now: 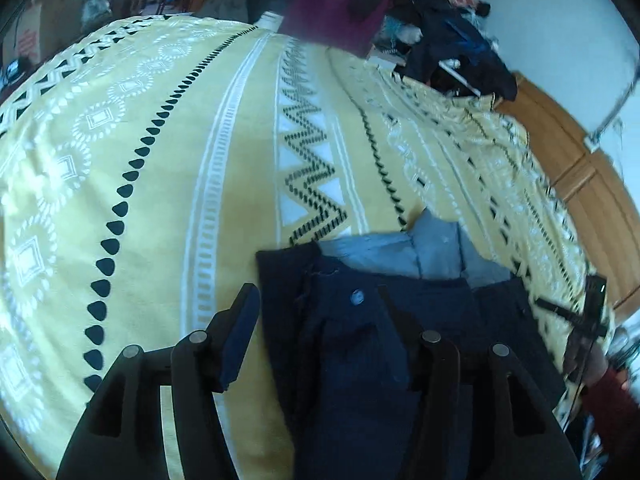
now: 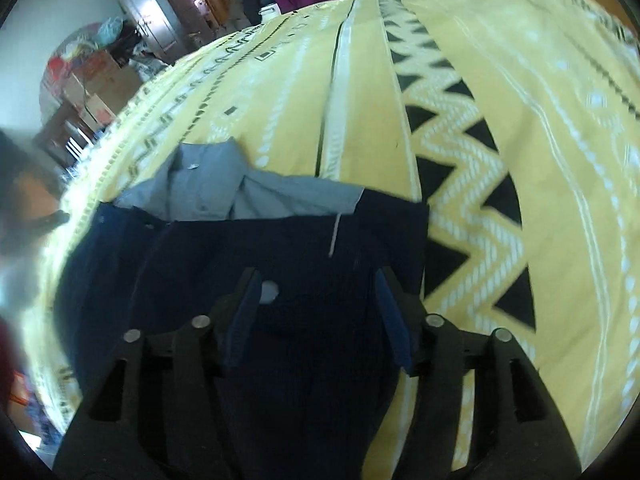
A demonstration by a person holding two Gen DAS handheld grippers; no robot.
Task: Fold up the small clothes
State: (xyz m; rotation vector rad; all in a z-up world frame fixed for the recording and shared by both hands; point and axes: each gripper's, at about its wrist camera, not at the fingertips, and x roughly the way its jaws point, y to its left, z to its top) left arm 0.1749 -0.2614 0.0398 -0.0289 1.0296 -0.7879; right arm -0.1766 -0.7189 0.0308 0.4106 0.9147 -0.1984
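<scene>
Soft, even daylight with a bluish cast, no hard shadows. Strong fisheye bending and dark corners; motion blur smears the edges, worst in the right wrist view.

Yellow patterned bed [image 1: 240,184] carries navy garment [image 1: 360,344], clothes pile [image 1: 452,52].

One dark blue piece of clothing [image 1: 360,360] lies on one yellow bedspread [image 1: 180,200]. It has one round button [image 1: 356,296]. Two grippers show.

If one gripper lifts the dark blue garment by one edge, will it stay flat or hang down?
The dark blue garment would probably droop: it already lies in soft folds on the yellow bedspread. It looks like thin cloth, so likely light. Its grey lining may flop open.
</scene>
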